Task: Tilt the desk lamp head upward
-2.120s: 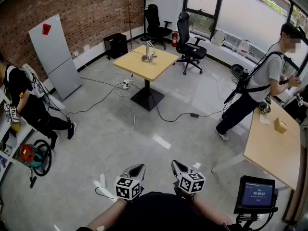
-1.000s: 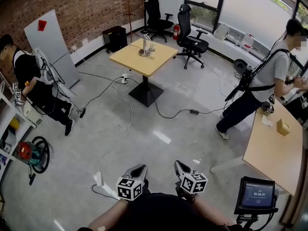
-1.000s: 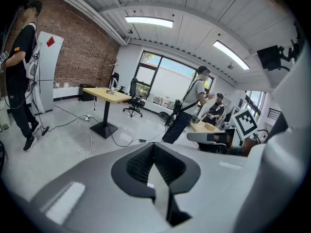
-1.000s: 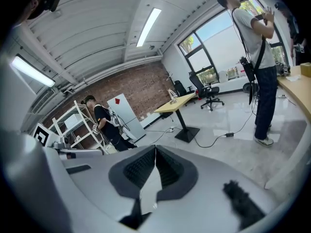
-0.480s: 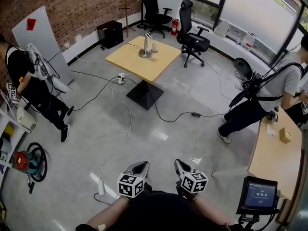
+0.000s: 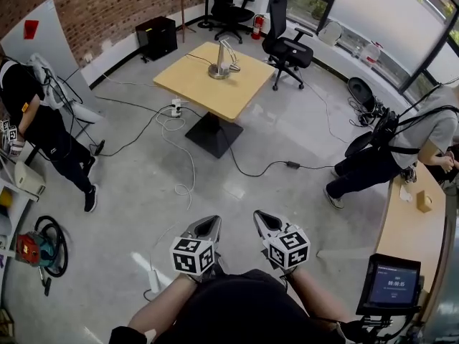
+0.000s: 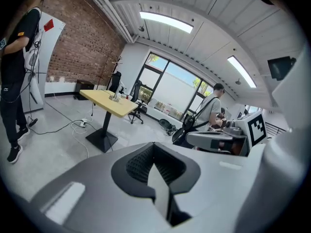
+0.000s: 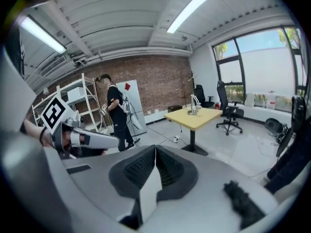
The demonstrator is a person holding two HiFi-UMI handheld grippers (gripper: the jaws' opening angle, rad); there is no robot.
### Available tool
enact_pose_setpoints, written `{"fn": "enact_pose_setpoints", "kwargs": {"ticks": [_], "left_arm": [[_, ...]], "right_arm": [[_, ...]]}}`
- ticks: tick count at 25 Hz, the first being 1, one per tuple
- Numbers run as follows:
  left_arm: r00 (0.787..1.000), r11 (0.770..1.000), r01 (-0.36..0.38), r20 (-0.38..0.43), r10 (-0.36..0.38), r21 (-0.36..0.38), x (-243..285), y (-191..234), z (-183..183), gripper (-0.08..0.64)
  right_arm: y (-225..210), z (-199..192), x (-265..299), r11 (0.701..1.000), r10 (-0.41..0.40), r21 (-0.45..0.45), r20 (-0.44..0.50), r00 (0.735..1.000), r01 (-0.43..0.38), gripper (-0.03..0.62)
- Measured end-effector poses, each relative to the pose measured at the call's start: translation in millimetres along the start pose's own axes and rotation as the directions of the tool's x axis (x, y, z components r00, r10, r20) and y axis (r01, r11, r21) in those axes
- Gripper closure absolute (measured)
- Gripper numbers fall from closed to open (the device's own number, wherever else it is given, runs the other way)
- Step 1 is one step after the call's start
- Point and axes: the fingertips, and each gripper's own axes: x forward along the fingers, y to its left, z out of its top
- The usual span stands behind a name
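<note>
Judging by the layout, the approach is the step in hand. The silvery metal desk lamp (image 6: 223, 59) stands on the square yellow wooden counter (image 6: 197, 84), well apart from both grippers. The left gripper (image 6: 207, 225) and right gripper (image 6: 262, 219) have their jaws clenched on nothing. The next move calls for reaching the counter, then parting the jaws at the lamp head.

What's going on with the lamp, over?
Left gripper shut, empty. Right gripper shut, empty. Desk lamp untouched on yellow table, far ahead. Cables across floor between.

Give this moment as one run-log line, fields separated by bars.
left gripper: shut, empty | right gripper: shut, empty | desk lamp: on yellow table, across the room, untouched | task: not started
</note>
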Motion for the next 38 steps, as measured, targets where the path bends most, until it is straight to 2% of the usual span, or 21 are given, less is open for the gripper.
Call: {"fn": "enact_pose_setpoints", "kwargs": {"ticks": [3, 6, 10, 13, 16, 20, 26, 38], "left_arm": [[0.995, 0.999, 0.043, 0.085, -0.044, 0.019, 16, 0, 53, 0.552], [0.985, 0.995, 0.093, 0.142, -0.095, 0.024, 24, -16, 85, 0.552], [0.969, 0.989, 0.146, 0.2, -0.142, -0.003, 25, -34, 98, 0.552], [0.962, 0.986, 0.163, 0.217, -0.167, 0.034, 27, -31, 104, 0.552], [0.966, 0.991, 0.118, 0.224, -0.128, 0.054, 32, -14, 109, 0.552], [0.968, 0.999, 0.053, 0.245, -0.053, 0.006, 42, 14, 123, 0.552], [0.977, 0.999, 0.031, 0.214, -0.024, -0.028, 78, 29, 138, 0.552], [0.984, 0.999, -0.012, 0.178, 0.018, -0.033, 192, 26, 189, 0.552]], "right_arm": [[-1, 57, 20, 0.998, -0.01, 0.067, 0.106, 0.994, 0.003, 0.586], [0, 91, 21, 0.987, -0.042, 0.159, 0.195, 0.98, 0.011, 0.586], [7, 92, 17, 0.984, -0.073, 0.177, 0.245, 0.967, 0.029, 0.586], [2, 91, 38, 0.984, -0.082, 0.176, 0.239, 0.968, 0.04, 0.586], [1, 89, 56, 0.984, -0.056, 0.176, 0.23, 0.972, 0.015, 0.586], [-7, 95, 80, 0.985, -0.007, 0.172, 0.22, 0.975, -0.031, 0.586], [-30, 117, 106, 0.987, 0.031, 0.148, 0.239, 0.971, -0.068, 0.586], [-136, 150, 148, 0.976, 0.087, 0.174, 0.226, 0.97, -0.128, 0.586]]}}
